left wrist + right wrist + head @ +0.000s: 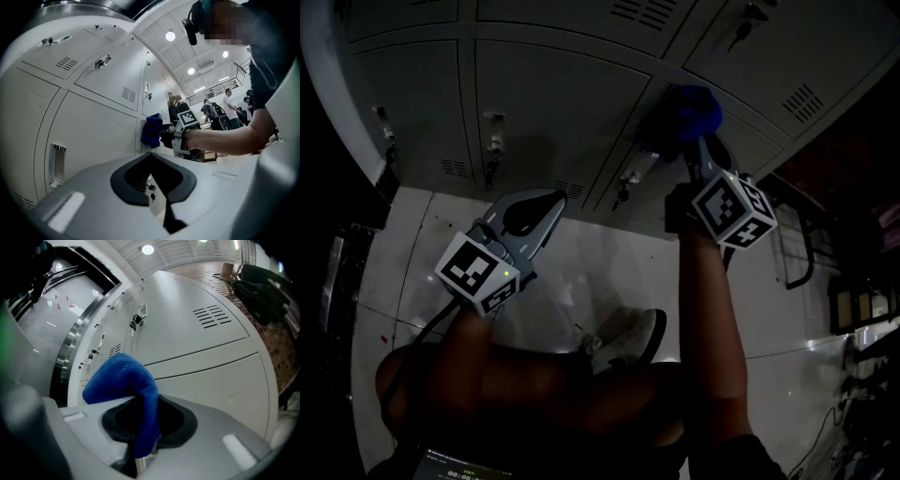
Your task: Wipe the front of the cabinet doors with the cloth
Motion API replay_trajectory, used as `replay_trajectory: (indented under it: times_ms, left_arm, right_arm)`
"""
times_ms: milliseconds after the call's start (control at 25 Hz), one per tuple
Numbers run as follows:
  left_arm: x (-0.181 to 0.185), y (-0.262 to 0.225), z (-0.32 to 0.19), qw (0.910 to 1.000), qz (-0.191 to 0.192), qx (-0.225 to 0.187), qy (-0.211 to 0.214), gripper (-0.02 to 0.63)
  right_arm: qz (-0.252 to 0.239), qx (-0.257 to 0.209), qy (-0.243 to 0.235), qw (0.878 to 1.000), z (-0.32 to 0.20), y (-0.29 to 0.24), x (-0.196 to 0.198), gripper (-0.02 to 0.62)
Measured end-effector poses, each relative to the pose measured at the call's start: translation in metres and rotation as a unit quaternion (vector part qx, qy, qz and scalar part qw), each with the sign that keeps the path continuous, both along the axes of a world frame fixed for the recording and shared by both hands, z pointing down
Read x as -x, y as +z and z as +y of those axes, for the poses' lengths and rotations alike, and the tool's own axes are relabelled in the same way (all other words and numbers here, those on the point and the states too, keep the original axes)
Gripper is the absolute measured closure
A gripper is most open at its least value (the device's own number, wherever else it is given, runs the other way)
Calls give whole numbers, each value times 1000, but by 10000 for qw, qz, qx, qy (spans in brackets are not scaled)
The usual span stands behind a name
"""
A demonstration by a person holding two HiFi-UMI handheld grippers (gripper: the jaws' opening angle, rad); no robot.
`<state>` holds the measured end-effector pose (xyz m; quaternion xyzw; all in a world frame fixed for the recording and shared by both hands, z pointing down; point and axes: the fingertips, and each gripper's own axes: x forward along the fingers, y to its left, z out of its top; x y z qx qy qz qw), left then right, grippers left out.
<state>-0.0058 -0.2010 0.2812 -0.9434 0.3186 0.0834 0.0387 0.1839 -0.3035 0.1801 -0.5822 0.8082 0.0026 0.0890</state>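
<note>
Head view: my right tool point(698, 141) reaches up at 1 o'clock and holds the blue cloth point(696, 108) against the cabinet doors point(553, 103). The left tool point(532, 214) sits idle at 8 o'clock.

Left gripper view: its jaws are closed together with nothing between them.

Right gripper view: the jaws are clamped on the cloth, whose bunched end flops toward 10 o'clock.

I judge the wiping is under way on one door. No streaks show which doors are done.

Your head view's v. dim, underexposed, corners black, faint shadows on cabinet doors point(544, 103). Gripper views brighter, lit by round ceiling lamps point(170, 36); strong fisheye bend at edges, foreground soft.
</note>
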Motion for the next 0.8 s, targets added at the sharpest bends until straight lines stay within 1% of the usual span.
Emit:
replay_trajectory:
  times_ms: [160, 440, 640, 800]
  left_arm:
    - [-1, 2, 0, 10000, -27, 11, 11, 601]
    - [-2, 5, 0, 10000, -73, 41, 5, 601]
    - [-4, 6, 0, 9999, -105, 44, 8, 601]
    - [-4, 7, 0, 9999, -125, 50, 6, 601]
  right_arm:
    - [-4, 3, 175, 9998, 4, -4, -25, 529]
    - [-82, 40, 607, 9981, 13, -6, -81, 529]
    - [-216, 39, 1037, 9944, 20, -5, -127, 529]
    - [-431, 51, 1408, 9891, 27, -3, -167, 529]
